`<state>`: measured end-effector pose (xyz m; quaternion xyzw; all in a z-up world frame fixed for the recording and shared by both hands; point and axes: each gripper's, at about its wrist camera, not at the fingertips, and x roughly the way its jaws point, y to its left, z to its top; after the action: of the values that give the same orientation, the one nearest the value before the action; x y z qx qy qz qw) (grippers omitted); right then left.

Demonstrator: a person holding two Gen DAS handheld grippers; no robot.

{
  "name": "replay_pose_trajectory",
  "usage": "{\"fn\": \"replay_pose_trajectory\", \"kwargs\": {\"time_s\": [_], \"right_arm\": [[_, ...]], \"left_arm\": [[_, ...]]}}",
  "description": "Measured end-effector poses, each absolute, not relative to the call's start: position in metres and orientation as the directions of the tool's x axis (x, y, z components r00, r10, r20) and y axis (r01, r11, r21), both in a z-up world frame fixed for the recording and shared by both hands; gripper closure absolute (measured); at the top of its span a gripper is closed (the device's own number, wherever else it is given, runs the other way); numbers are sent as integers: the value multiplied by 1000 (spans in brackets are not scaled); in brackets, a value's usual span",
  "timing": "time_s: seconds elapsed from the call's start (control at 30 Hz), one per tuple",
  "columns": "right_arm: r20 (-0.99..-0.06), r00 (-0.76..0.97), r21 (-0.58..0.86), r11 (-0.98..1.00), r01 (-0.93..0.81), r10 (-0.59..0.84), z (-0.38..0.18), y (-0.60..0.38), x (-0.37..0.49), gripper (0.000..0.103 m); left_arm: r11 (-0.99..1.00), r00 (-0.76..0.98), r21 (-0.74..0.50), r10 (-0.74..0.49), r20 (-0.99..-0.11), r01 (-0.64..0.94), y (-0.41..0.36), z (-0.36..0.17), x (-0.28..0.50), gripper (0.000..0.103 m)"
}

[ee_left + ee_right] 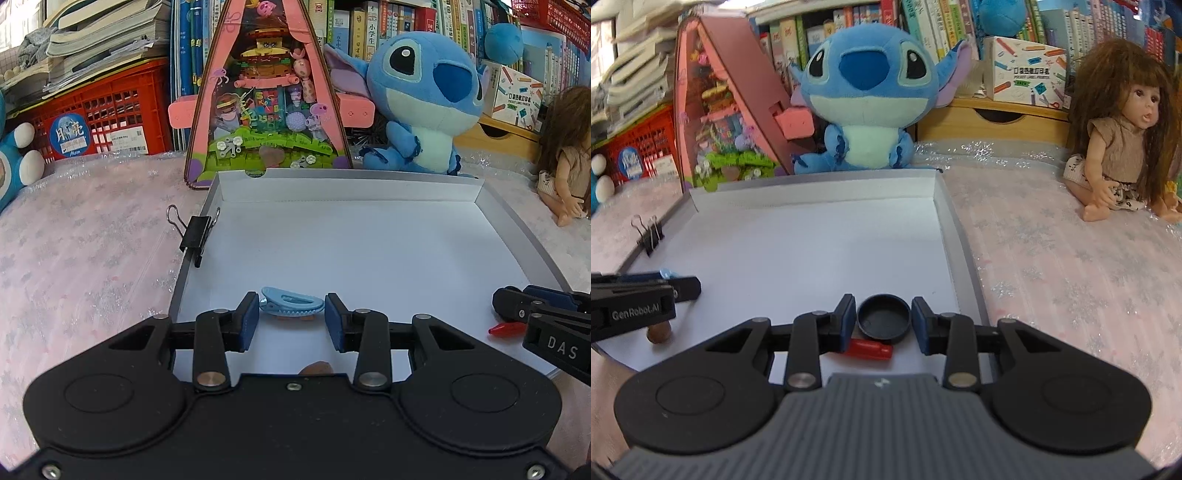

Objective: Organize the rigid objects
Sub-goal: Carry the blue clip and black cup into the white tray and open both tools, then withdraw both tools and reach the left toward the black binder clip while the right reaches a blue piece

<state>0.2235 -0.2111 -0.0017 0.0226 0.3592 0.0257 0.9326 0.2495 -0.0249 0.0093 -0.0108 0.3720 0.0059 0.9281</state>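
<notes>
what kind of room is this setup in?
Probably a child's bedroom or study at home, not a lab: packed bookshelves, a blue plush toy and a doll sit behind the white tray, on a pink snowflake-pattern cover.

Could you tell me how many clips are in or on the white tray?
2. A black binder clip grips the white tray on its left wall, and a light blue clip lies inside near the front, between the left gripper fingers. Grippers may hide others.

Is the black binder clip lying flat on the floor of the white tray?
No. The black binder clip is clamped onto the left wall of the white tray, its wire handles sticking outward.
</notes>
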Motion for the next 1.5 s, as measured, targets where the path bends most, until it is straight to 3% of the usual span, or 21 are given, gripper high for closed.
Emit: {"fn": "replay_pose_trajectory", "kwargs": {"time_s": [0.03,0.13,0.4,0.6,1.07,1.5], "right_arm": [[-661,747,71,997,-28,68,0,-212,222,48],[-637,766,100,995,-30,87,6,-215,217,45],[-572,814,92,994,-60,102,28,-216,193,28],[-530,841,66,994,-87,109,42,-214,171,20],[-478,872,-19,991,-135,110,40,-210,114,14],[-479,872,-54,989,-140,97,19,-211,77,8]], "left_arm": [[1000,722,-19,2,-692,-21,-24,10,249,66],[1000,729,-17,2,-685,-19,-23,14,244,63],[999,763,-31,-11,-646,-12,-13,37,220,39],[1000,786,-29,-26,-618,10,-9,53,197,26],[996,818,-75,-84,-570,50,-4,62,124,18],[998,846,-28,-55,-531,48,-5,39,73,16]]}}
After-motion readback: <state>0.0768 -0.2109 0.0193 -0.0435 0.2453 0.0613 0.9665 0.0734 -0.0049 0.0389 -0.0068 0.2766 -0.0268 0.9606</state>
